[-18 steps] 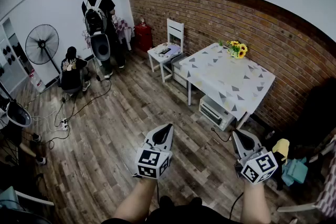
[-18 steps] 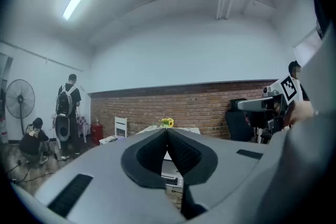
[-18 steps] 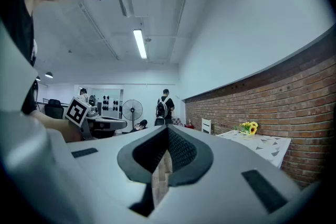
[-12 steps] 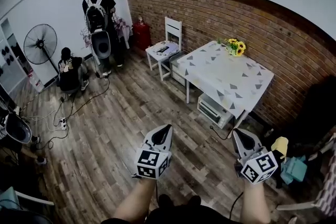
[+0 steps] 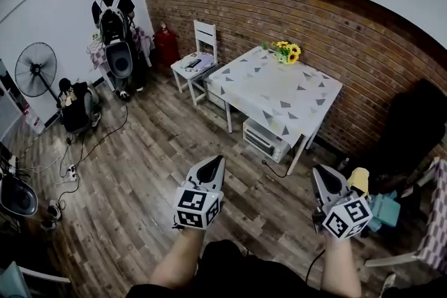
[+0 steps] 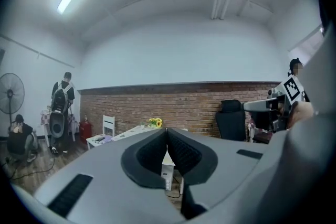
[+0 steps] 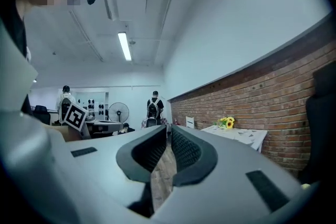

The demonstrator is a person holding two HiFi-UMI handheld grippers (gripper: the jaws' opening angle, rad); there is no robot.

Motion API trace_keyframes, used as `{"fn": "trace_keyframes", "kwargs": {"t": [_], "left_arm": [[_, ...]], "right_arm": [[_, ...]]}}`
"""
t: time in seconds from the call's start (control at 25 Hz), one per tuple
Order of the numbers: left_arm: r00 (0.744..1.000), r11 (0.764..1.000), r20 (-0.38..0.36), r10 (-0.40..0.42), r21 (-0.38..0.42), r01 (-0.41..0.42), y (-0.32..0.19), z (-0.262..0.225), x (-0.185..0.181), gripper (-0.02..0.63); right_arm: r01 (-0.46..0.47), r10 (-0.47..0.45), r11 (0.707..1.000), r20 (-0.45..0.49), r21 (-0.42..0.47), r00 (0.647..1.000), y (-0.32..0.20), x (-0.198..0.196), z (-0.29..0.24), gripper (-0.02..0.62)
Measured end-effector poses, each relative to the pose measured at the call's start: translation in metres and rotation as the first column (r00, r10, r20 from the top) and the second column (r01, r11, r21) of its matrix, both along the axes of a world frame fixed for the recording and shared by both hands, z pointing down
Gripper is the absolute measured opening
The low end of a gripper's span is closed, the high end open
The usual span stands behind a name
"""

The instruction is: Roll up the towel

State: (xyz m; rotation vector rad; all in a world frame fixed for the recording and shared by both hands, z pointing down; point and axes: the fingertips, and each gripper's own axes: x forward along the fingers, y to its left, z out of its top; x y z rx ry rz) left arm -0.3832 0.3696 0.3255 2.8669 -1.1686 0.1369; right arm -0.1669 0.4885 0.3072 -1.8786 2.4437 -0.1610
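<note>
Standing by, I record both tools held out roughly level above the wooden floor [image 5: 140, 171], well apart from the table [image 5: 307, 105]. The left gripper [image 5: 218, 159] is clenched, its dark ribbed pads pressed together with nothing between them. The right gripper [image 5: 318, 169] is likewise clenched and empty; only floor shows past its jaws. Each carries its marker cube, and a bare forearm runs back from each toward the wearer.

The table stands against the brick wall [image 5: 335, 31] under a white cloth printed with grey triangles. A bunch of sunflowers [image 5: 286, 51] sits at its far end, and a small white oven [image 5: 264, 138] sits on the floor beneath it. A white chair [image 5: 202, 35] stands just beside the table's left end.

I cannot pick out the towel with certainty. A yellow soft item [image 5: 359, 180] and a teal one [image 5: 385, 209] lie just right of the right gripper, near a dark chair [image 5: 412, 129]; whether either is the towel I cannot tell.

At the far left a person with a backpack [image 5: 110, 10] stands facing away, another person [image 5: 73, 105] crouches nearby, and a pedestal fan [image 5: 35, 70] stands by the white wall.
</note>
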Motion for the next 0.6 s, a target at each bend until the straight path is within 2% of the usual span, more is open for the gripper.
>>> {"fn": "trace_keyframes", "kwargs": {"t": [0.32, 0.6], "left_arm": [[0.996, 0.996, 0.037, 0.087, -0.016, -0.086, -0.033, 0.017, 0.071, 0.020], [0.989, 0.987, 0.001, 0.151, -0.051, -0.151, -0.106, 0.042, 0.133, 0.020]], "right_arm": [[-0.002, 0.003, 0.999, 0.025, -0.046, 1.000, -0.025, 0.035, 0.025, 0.055], [0.009, -0.012, 0.994, -0.025, -0.112, 1.000, -0.097, 0.072, 0.040, 0.074]]}}
